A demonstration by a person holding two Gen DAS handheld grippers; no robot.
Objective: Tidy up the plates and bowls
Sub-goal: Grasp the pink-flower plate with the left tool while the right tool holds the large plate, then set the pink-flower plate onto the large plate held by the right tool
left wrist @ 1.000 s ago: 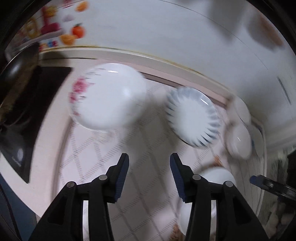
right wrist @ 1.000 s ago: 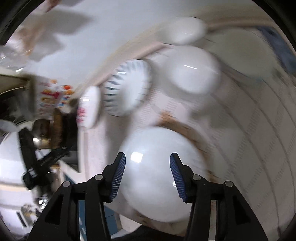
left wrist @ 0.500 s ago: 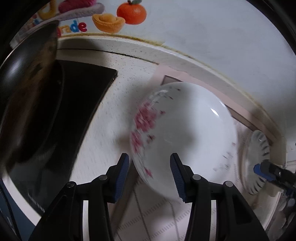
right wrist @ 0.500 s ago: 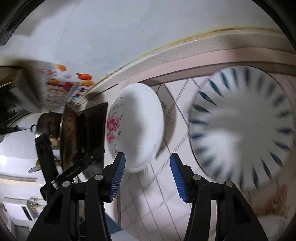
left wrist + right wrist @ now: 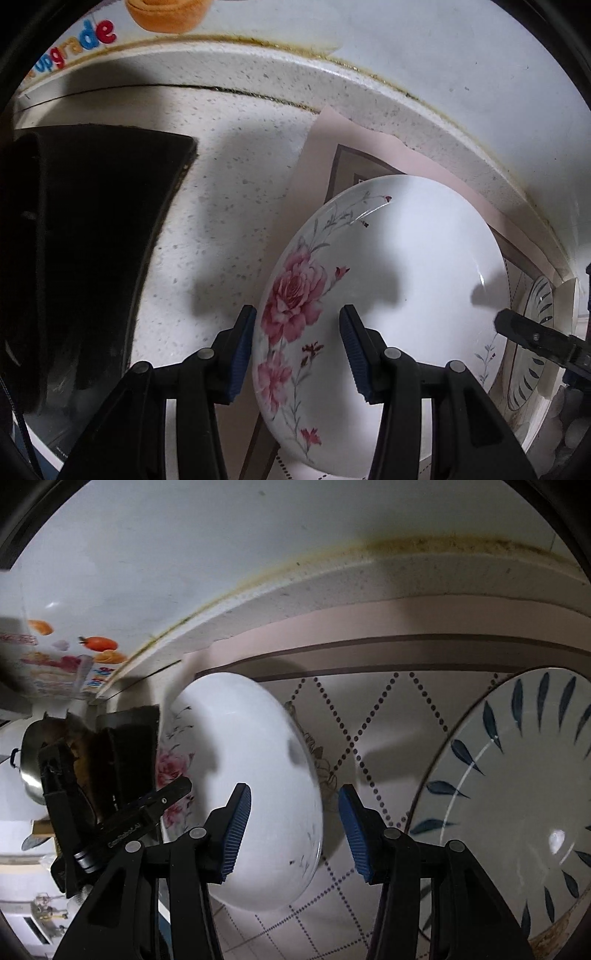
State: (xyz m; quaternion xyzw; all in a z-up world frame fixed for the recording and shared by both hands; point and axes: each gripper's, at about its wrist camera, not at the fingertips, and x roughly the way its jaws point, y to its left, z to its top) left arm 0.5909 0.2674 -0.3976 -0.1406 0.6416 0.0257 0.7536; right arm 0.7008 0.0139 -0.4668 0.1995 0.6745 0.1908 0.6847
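A white plate with pink roses lies on a patterned mat on the counter. My left gripper is open, its fingers straddling the plate's left rim with the rose print. The right wrist view shows the same plate, with my open right gripper straddling its right rim. A plate with dark blue leaf marks lies to the right on the mat; its edge shows in the left wrist view. The left gripper shows in the right wrist view.
A black stove top lies left of the plate, with a metal pot on it. The white backsplash ledge and wall run behind. The patterned mat covers the counter under the plates.
Both grippers have moved left and closed in on the rose plate, which now fills the views; the other bowls have left the frame. Both stay open.
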